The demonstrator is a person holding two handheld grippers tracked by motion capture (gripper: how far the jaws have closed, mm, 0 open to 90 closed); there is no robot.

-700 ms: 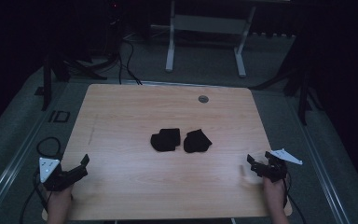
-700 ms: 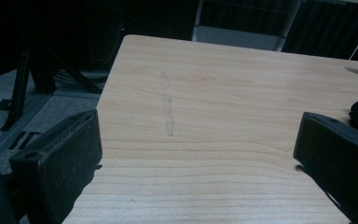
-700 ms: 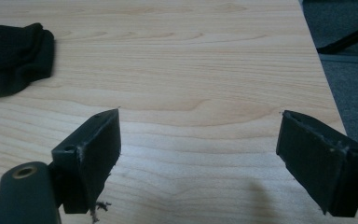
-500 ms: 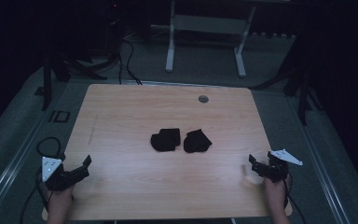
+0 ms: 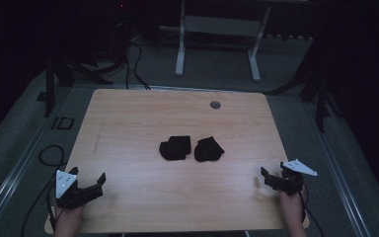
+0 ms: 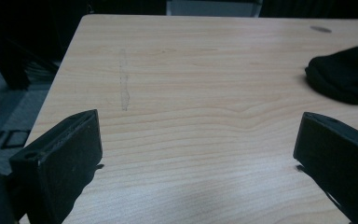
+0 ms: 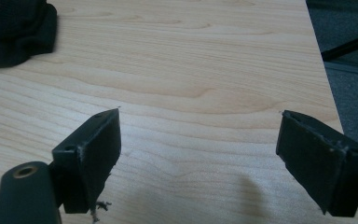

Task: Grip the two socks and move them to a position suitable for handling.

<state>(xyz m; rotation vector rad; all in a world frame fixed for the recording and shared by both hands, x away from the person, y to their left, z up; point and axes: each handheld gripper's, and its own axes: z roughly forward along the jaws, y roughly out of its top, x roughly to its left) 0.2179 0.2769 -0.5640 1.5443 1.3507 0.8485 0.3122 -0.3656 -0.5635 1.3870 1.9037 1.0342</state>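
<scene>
Currently the left gripper (image 5: 86, 188) rests at the near left corner of the bench (image 5: 128, 123), and the right gripper (image 5: 272, 181) rests at the near right edge. Both sets of fingers are spread wide with nothing between them; the left gripper view and the right gripper view each show bare wood in the gap.

Two dark cloth bundles lie near the middle of the bench: the left bundle (image 5: 175, 147) and the right bundle (image 5: 209, 149), side by side and nearly touching. Each is well apart from either gripper.

The step in hand appears to be the approach. Recommended procedure:
- Advance each gripper toward the bundle on its own side.
- Keep the fingers released until they straddle the cloth.
- Lower the fingertips to the bench surface, so that the whole thickness is caught.
- Close on the outer edge, not the seam between bundles, to avoid dragging the neighbour.
</scene>
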